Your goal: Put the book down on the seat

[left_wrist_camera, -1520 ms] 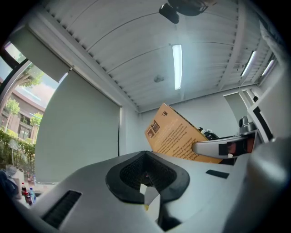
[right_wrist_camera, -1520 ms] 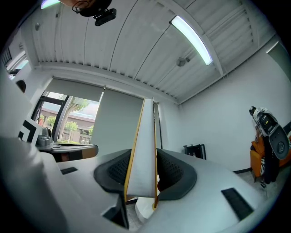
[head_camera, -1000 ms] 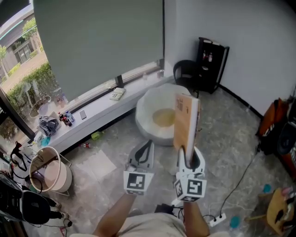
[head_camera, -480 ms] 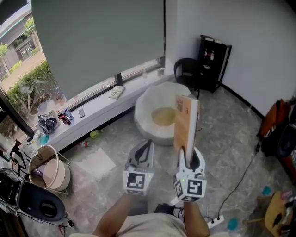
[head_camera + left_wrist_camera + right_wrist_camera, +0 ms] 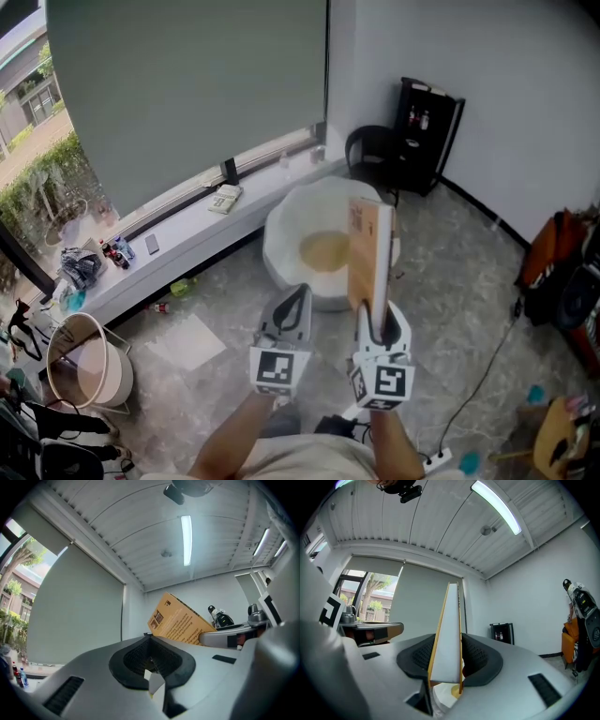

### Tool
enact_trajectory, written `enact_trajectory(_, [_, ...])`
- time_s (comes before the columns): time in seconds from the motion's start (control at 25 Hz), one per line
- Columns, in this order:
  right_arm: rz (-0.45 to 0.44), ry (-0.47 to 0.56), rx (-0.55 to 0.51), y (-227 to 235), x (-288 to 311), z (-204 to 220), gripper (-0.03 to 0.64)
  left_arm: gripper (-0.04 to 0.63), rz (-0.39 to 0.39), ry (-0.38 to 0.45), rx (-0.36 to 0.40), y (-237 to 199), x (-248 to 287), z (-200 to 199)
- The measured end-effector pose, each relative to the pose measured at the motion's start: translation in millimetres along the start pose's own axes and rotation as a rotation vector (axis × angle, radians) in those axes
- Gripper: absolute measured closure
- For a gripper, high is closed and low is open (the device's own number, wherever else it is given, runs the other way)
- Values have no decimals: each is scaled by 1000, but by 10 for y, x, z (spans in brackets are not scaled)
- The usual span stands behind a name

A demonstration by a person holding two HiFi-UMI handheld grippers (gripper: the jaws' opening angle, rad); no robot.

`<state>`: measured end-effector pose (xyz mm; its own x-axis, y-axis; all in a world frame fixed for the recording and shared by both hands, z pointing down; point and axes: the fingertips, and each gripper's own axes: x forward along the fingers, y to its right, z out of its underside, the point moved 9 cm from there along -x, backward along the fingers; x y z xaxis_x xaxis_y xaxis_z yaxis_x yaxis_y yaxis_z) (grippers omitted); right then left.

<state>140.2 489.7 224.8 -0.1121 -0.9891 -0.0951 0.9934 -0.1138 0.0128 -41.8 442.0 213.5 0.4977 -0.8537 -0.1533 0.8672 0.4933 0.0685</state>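
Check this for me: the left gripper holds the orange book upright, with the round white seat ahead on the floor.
Wrong gripper. The right gripper holds the orange book upright; the right gripper view shows its jaws closed on the book's edge. The left gripper holds nothing. The round white seat is ahead on the floor.

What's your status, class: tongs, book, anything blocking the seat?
Right tongs shut on book, held upright. Left tongs shut, empty. Seat ahead, book not yet down; nothing seen blocking.
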Motion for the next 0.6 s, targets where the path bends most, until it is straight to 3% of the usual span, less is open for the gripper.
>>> enact_trajectory(0.6, [23,-18,-8,-602,1728,69,466,589,13,-12,-17,-1534,1009,217])
